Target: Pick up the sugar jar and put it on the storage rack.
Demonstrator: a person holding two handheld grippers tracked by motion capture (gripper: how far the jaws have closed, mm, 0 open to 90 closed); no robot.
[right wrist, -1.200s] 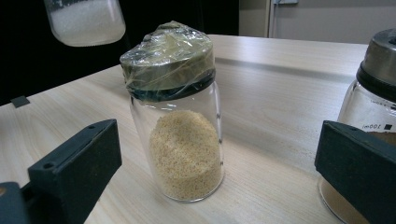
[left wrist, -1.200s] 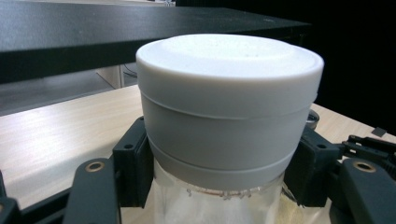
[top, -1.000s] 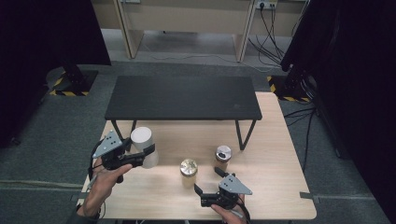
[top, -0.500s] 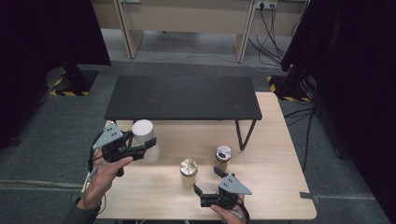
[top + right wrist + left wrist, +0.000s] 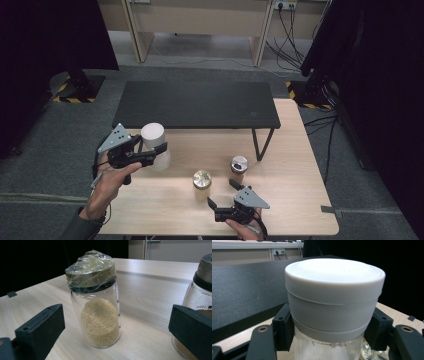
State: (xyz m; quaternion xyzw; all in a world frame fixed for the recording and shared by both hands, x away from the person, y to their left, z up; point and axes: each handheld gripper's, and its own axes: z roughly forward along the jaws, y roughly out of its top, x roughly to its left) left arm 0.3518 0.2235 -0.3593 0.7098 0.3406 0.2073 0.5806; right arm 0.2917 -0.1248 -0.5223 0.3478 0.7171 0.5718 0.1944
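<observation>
White-lidded jar [image 5: 334, 307] clamped in left gripper [image 5: 150, 157] fingers; right gripper [image 5: 220, 192] fingers spread, facing grain jar [image 5: 96, 305].

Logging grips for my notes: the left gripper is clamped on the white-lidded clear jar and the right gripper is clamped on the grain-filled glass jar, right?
Half right. The right gripper is open: in the right gripper view its jaws stand apart from the grain-filled glass jar. The left gripper does clamp the white-lidded clear jar.

Grey carpet floor [image 5: 45, 135] surrounds a light wooden counter [image 5: 295, 165]; black curtains [image 5: 50, 35] fill both upper corners, beige cabinets [image 5: 200, 20] top centre.
</observation>
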